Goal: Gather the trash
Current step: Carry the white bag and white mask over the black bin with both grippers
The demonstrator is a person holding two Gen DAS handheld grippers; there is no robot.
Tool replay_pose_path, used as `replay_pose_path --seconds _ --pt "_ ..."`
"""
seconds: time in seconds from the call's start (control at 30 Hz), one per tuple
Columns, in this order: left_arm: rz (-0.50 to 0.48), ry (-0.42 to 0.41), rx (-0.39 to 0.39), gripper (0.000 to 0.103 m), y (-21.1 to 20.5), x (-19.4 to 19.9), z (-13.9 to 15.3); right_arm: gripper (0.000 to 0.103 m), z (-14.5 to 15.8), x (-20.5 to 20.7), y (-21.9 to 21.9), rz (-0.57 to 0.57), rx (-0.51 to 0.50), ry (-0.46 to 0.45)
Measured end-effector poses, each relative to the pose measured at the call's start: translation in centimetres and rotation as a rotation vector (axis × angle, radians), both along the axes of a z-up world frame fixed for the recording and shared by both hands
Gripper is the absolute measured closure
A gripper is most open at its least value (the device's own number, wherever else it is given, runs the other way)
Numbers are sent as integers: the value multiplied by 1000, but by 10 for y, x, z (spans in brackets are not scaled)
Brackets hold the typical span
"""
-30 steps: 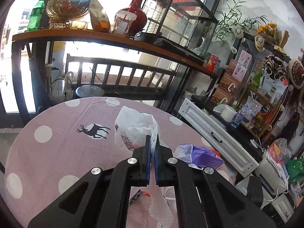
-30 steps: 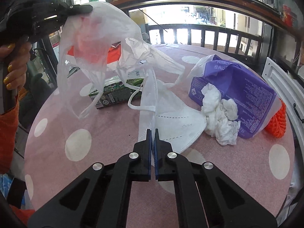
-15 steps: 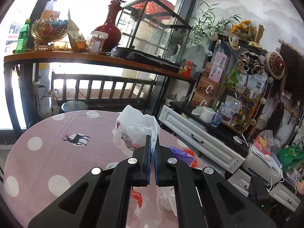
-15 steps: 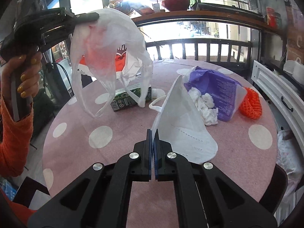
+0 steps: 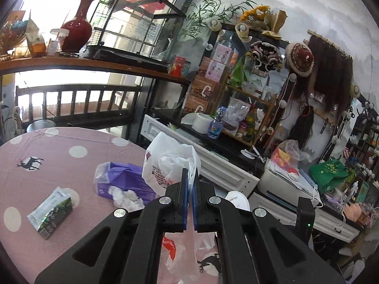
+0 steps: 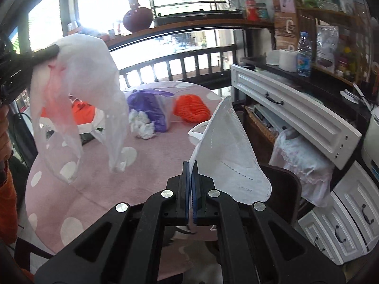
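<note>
Left gripper (image 5: 190,196): jaws pinched on the rim of the white plastic bag (image 6: 78,90), held above the bench (image 6: 94,189).
Right gripper (image 6: 191,189): jaws clamped on an edge of the white face mask (image 6: 227,151), lifted clear of the bench.
Mask handling: light, limp, likely to flop; an edge pinch suits it.
Bag handling: thin, slippery film; best held at the rim so the mouth gapes.
</note>
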State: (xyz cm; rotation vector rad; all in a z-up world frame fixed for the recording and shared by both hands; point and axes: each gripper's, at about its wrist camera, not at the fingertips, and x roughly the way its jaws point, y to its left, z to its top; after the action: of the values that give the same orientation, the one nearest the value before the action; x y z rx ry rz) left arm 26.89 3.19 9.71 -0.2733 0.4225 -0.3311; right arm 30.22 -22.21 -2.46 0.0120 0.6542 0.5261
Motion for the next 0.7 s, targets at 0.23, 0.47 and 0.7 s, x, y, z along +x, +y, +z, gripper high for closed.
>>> replay_pose_path --seconds 0.23,0.47,0.7 --pt "-103 16 5 99 -50 12 -3 101 -49 37 -45 -157 -46 127" --pt "-166 66 37 99 -93 27 -20 101 -121 72 -52 -215 -51 300" --pt "-210 126 86 99 -124 42 -44 100 -186 97 -47 -257 -76 435"
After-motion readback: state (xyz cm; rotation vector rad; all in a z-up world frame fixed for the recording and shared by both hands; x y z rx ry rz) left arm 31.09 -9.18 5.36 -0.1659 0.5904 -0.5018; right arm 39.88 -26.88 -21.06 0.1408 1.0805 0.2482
